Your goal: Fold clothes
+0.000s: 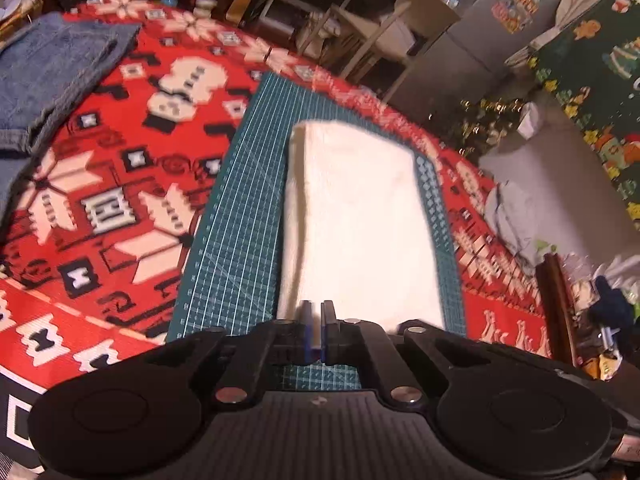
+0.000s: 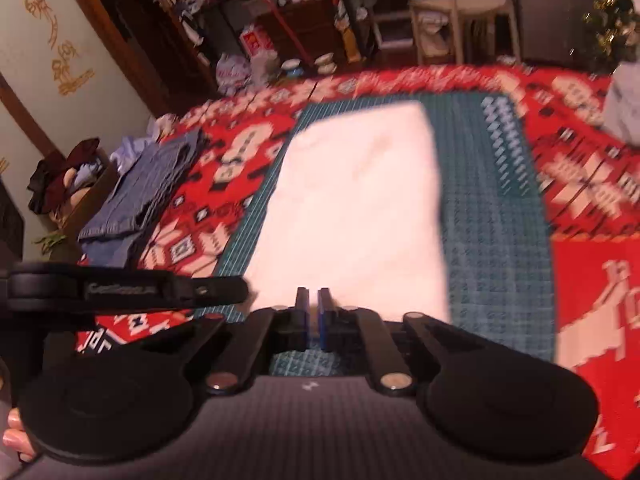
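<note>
A folded white cloth (image 1: 356,220) (image 2: 356,200) lies flat as a long rectangle on the green cutting mat (image 1: 240,220) (image 2: 492,240). My left gripper (image 1: 317,303) hovers over the cloth's near edge, its jaws parted by a narrow slit, and I make out no fabric pinched between the pads. My right gripper (image 2: 313,290) stands the same way over the near edge, a thin gap between its jaws. In the right wrist view the left gripper's black body (image 2: 160,290) reaches in from the left, beside the cloth's near left corner.
The mat rests on a red patterned tablecloth (image 1: 120,184) (image 2: 592,184). Folded blue jeans (image 1: 52,68) (image 2: 152,184) lie on the table's left side. Cups (image 1: 206,6), shelves and a white chair (image 2: 456,20) stand beyond the far edge. A person's fingers (image 2: 14,436) show at lower left.
</note>
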The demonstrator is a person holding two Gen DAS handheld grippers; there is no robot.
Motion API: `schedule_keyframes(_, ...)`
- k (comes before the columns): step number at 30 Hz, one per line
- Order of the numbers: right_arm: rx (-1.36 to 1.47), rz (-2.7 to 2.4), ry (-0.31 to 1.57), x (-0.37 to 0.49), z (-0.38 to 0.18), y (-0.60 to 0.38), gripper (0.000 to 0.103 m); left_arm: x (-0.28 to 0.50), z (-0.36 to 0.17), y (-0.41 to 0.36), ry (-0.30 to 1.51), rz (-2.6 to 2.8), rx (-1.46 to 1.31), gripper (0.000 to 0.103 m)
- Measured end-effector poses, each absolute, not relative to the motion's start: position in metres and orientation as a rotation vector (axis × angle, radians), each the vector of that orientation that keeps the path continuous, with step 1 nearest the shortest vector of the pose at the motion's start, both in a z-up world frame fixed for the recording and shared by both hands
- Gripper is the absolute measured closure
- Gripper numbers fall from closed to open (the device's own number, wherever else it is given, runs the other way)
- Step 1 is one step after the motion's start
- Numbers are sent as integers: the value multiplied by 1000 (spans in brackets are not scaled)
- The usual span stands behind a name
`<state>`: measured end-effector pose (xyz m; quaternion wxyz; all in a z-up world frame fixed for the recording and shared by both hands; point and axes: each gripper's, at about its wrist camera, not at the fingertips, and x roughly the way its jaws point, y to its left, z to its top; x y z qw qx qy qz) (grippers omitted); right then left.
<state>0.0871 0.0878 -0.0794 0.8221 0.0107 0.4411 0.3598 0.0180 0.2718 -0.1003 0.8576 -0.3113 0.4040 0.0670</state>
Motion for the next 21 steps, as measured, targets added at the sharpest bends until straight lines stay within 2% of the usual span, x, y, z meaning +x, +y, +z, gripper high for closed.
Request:
schedule_keyframes(2,23,748,903,90,-68,80,92,17,-92,268,821,158,-605,90)
schedule_keyframes(5,20,745,865,98,-53,68,80,20,-80,258,782,202,-487,76)
schedule_keyframes(8,-26,700,821,107,-46,66,67,29,-75,250,765,220,-402,71)
schedule_keyframes(10,-58,669,797,114,-44,66,52,37,-74,247,763,242,-372,64)
schedule_keyframes(11,-70,652,780,115,-45,67,48,40,-75,245,758,261,-360,55)
schedule_keyframes(12,-83,634,764,117,-45,68,37,44,-77,244,751,275,-344,44)
schedule_keyframes(13,-100,629,743,117,-46,69,23,47,-78,243,743,287,-327,39)
schedule_keyframes(14,-113,628,718,118,-46,71,17,51,-78,243,736,293,-300,34)
schedule_keyframes(16,-138,628,668,119,-46,73,3,59,-79,243,720,303,-246,34)
schedule_keyframes(18,-118,636,624,123,-46,74,1,68,-79,245,705,297,-197,25)
schedule_keyframes(21,-103,647,594,135,-48,76,1,77,-76,254,672,252,-196,24)
